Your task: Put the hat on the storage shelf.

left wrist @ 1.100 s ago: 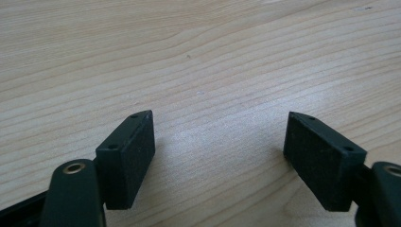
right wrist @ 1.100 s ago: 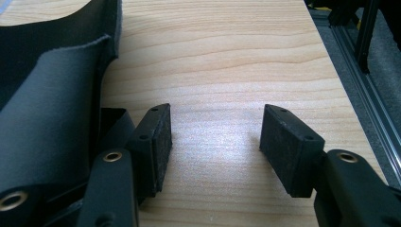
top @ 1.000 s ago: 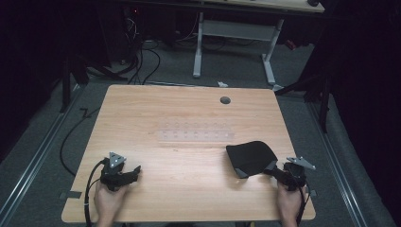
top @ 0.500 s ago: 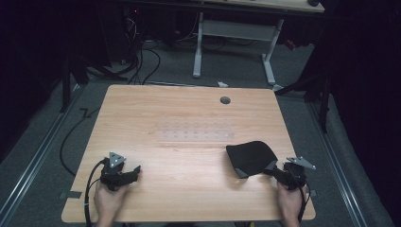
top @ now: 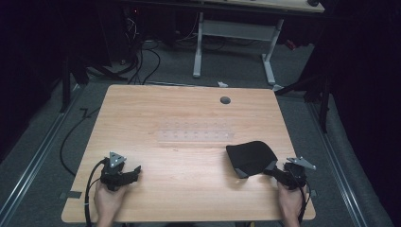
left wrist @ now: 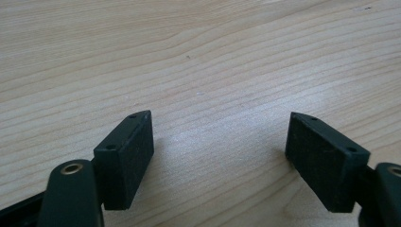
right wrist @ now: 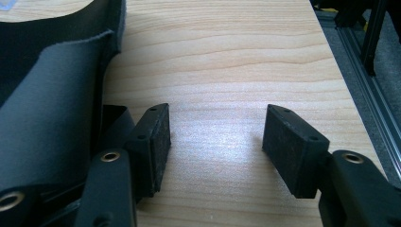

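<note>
Black cloth (top: pixel 250 157), folded, lies on the wooden table (top: pixel 189 113) near its right edge. Right gripper (right wrist: pixel 215 142) sits just beside it, jaws spread and just opening wider, with only bare wood between them. Left gripper (left wrist: pixel 220 151) rests well apart, its jaws spread too.

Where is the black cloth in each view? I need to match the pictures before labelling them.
High view: the black cloth lies at the table's right front, just left of the right gripper.
Left gripper view: not in it; bare wood between open jaws.
Right gripper view: the cloth fills the left side, beside the left jaw.
Shared landmark: the wooden tabletop.
</note>
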`<action>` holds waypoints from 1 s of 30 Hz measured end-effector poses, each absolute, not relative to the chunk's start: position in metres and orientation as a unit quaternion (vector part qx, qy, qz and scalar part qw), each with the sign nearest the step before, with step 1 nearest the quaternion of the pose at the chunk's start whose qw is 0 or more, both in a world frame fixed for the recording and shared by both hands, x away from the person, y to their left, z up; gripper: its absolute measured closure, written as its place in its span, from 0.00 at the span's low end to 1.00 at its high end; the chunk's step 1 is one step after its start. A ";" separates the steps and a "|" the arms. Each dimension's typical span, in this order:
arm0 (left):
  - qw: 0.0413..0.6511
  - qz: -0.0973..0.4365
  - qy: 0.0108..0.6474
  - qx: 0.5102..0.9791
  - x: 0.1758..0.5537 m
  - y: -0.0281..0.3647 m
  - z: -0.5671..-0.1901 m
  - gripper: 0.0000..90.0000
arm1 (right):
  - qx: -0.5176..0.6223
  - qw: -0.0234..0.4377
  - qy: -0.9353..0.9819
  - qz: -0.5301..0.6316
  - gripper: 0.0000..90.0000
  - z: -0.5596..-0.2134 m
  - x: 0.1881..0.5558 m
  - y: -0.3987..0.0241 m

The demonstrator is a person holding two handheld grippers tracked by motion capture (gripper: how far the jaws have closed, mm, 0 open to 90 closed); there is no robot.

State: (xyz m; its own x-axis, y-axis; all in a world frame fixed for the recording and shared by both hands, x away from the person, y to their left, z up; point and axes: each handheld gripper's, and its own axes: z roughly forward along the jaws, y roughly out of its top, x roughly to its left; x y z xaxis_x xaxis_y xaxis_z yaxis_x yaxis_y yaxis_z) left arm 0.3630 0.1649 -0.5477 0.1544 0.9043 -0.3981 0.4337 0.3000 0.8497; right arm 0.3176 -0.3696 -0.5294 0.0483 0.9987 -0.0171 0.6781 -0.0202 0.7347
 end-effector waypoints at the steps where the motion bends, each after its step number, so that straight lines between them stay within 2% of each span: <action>1: 0.527 0.224 0.611 0.546 0.363 0.164 -0.548 0.27 | 0.661 0.296 0.634 0.271 0.47 -0.529 0.318 -0.370; 14: 0.527 0.221 0.610 0.549 0.363 0.164 -0.548 0.27 | 0.673 0.292 0.620 0.279 0.49 -0.527 0.315 -0.375; 30: 0.527 0.223 0.609 0.549 0.363 0.164 -0.548 0.28 | 0.662 0.315 0.608 0.304 0.51 -0.499 0.287 -0.377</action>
State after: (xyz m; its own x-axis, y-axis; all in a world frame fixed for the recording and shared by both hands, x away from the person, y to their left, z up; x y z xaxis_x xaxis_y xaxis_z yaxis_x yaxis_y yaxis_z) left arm 0.3627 0.1641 -0.5477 0.1580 0.9038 -0.3977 0.4338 0.2983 0.8502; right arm 0.2875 -0.3774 -0.4992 0.0752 0.9970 0.0205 0.6139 -0.0625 0.7869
